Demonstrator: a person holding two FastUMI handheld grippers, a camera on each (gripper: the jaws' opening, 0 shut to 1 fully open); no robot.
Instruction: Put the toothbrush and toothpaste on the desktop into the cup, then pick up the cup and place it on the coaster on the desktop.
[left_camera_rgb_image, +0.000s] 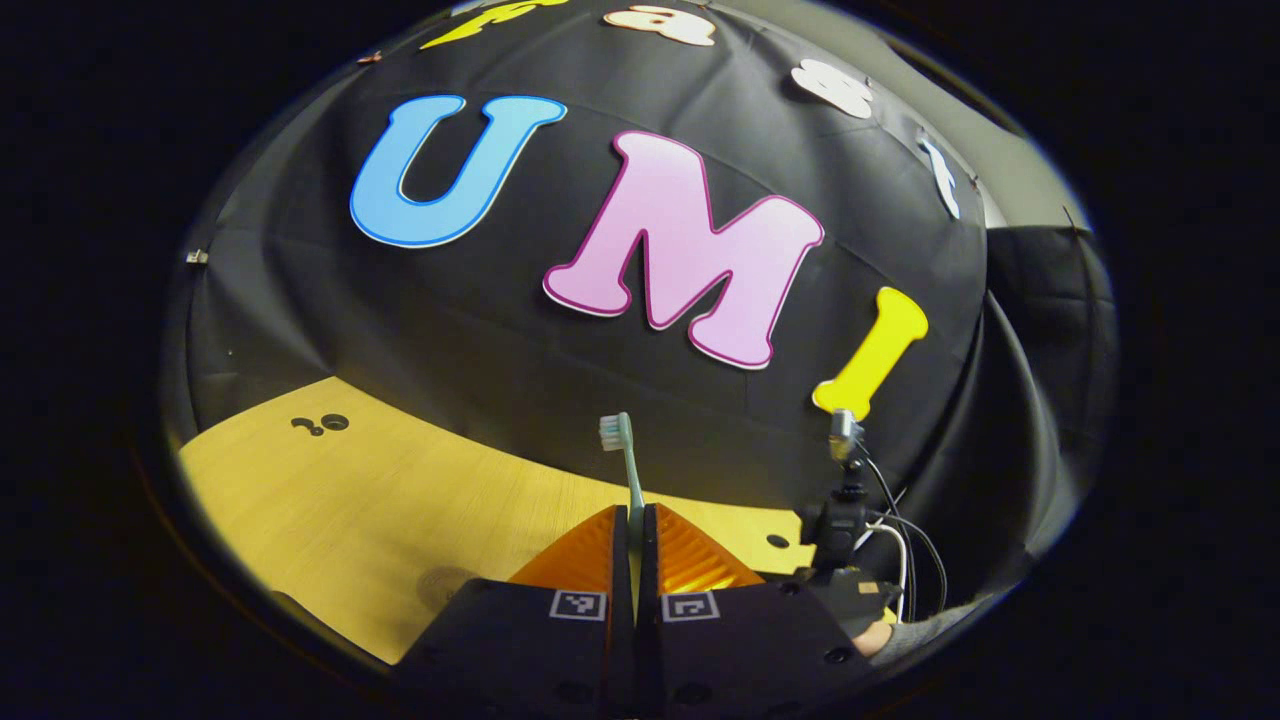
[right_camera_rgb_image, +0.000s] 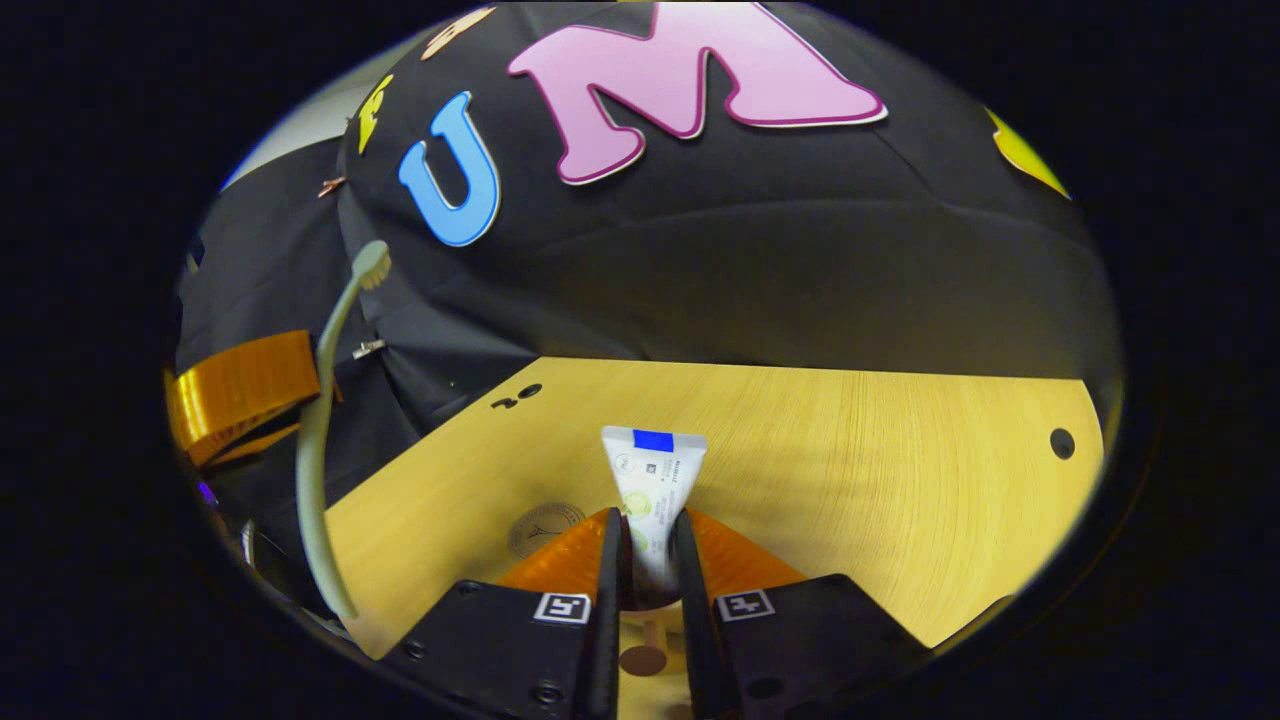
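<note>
My left gripper (left_camera_rgb_image: 635, 545) is shut on the handle of a pale green toothbrush (left_camera_rgb_image: 630, 470), which stands upright with its white bristle head on top, above the wooden desktop (left_camera_rgb_image: 330, 500). My right gripper (right_camera_rgb_image: 645, 548) is shut on a white toothpaste tube (right_camera_rgb_image: 652, 470) with a blue stripe at its far end, held over the desktop (right_camera_rgb_image: 850, 480). The right gripper view also has the toothbrush (right_camera_rgb_image: 315, 430) at the left, held by the left gripper (right_camera_rgb_image: 240, 390). A round brown coaster (right_camera_rgb_image: 545, 528) lies flat on the desktop just left of the tube, and appears faintly as a disc (left_camera_rgb_image: 445, 585) in the left gripper view.
A black device with cables (left_camera_rgb_image: 845, 520) rises at the right of the left gripper view, with part of a hand (left_camera_rgb_image: 880, 638) below it. Small dark holes (right_camera_rgb_image: 1062, 442) mark the desktop. The black cloth wall stands close behind the table's far edge.
</note>
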